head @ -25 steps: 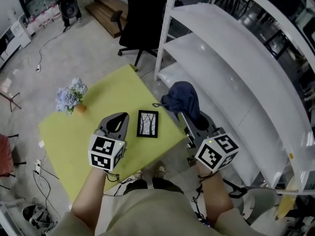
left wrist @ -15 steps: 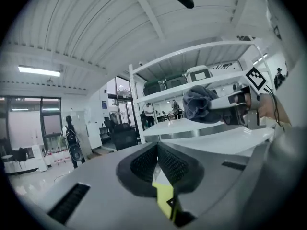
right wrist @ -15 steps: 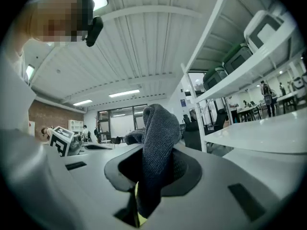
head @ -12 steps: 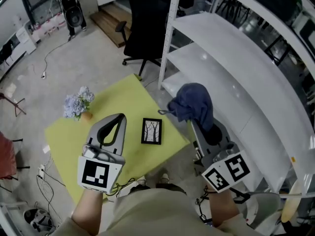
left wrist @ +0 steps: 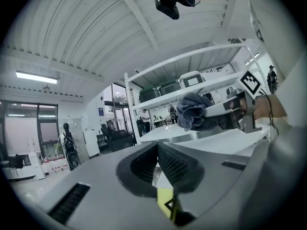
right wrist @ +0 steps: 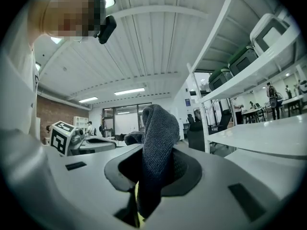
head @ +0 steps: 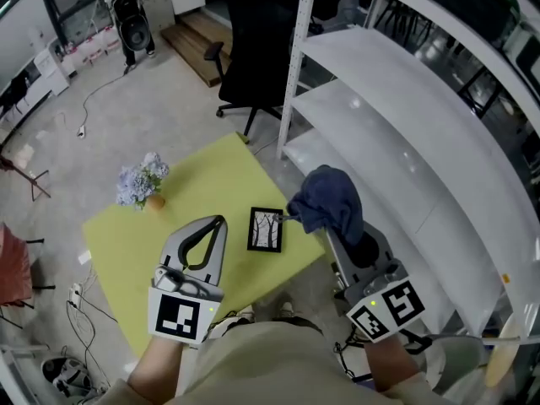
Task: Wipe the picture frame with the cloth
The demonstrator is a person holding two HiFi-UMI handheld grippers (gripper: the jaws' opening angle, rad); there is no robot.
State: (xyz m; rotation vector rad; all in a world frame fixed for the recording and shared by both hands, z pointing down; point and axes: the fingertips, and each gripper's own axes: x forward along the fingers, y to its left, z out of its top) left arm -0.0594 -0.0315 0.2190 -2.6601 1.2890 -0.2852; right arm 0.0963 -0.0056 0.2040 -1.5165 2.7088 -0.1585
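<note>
Dark blue cloth [head: 329, 199] is clamped in the right gripper [head: 336, 229]. Its fingers are closed narrowly on a fold, and the rest bunches beyond the tips. Picture frame [head: 266, 229] lies flat on the yellow tabletop [head: 194, 175], near the right edge and just left of the cloth, long axis near to far. Contact between cloth and frame cannot be confirmed. The right gripper is the nearer one. Left gripper [head: 217, 224] hangs just left of the frame, fingers together and empty. Likely next move: lower the cloth leftward onto the frame.

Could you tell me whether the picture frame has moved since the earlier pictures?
No; the picture frame still lies by the yellow table's right edge.
</note>
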